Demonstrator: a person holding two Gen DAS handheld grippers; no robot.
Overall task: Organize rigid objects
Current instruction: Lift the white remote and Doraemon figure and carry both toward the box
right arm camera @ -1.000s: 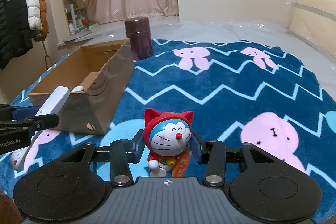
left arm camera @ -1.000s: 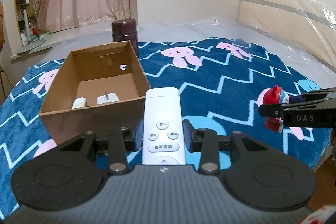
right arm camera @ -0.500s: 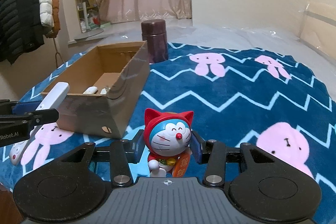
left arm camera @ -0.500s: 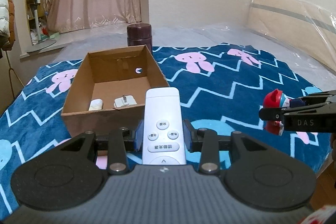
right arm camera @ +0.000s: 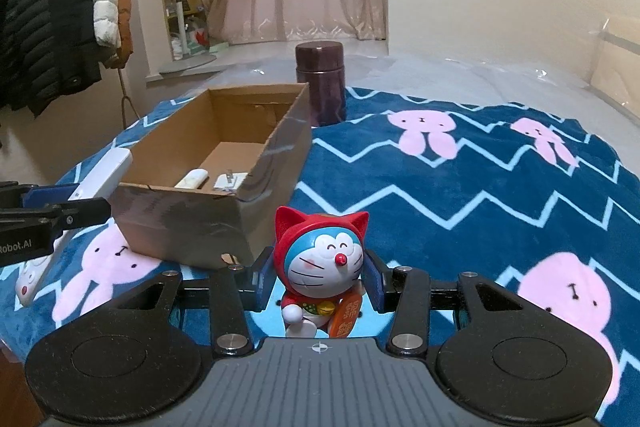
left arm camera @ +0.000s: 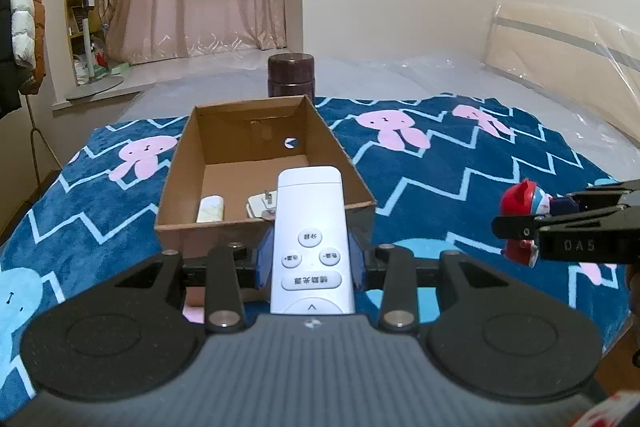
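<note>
A flat white plastic remote control (left arm camera: 311,239) is being pinched by the left tool (left arm camera: 311,259); a red-hooded blue cat figurine (right arm camera: 320,271) is being pinched by the right tool (right arm camera: 319,279), near an open brown cardboard box (left arm camera: 180,171).

Cardboard box (left arm camera: 182,163) top open; near half of floor taken by two small white items (left arm camera: 211,207); far half bare.

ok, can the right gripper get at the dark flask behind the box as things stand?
Probably not: the right gripper is shut on the Doraemon figurine, so its jaws are occupied. The path over the blanket to the flask looks free.
</note>
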